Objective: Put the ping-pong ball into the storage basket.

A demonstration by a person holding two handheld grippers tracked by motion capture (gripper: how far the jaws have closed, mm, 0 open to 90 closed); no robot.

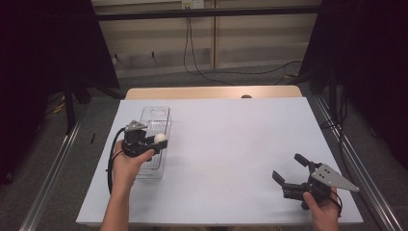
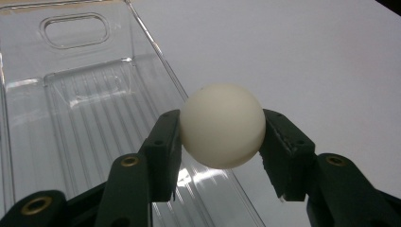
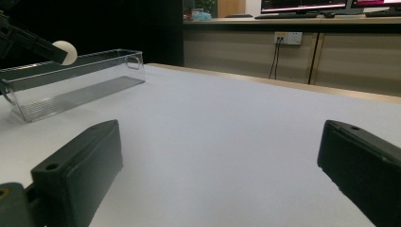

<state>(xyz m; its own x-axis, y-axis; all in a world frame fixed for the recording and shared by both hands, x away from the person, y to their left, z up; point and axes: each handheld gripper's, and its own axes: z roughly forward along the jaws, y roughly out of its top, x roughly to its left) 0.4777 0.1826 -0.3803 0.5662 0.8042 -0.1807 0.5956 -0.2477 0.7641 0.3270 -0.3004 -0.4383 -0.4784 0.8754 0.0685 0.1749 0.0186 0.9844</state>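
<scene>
At the left of the white table [image 1: 231, 144] we see a clear plastic bin [image 1: 155, 126], long and narrow, with ribbed floor and a handle slot in its far end wall. Our left gripper [image 1: 159, 143] hangs over the bin's right-hand rim, its two black jaws pressed against either side of a white ping-pong ball [image 2: 222, 125], which sits above that rim, clear of the floor. Well apart, near the table's front right corner, our right gripper [image 1: 289, 169] has its jaws spread wide with nothing between them.
</scene>
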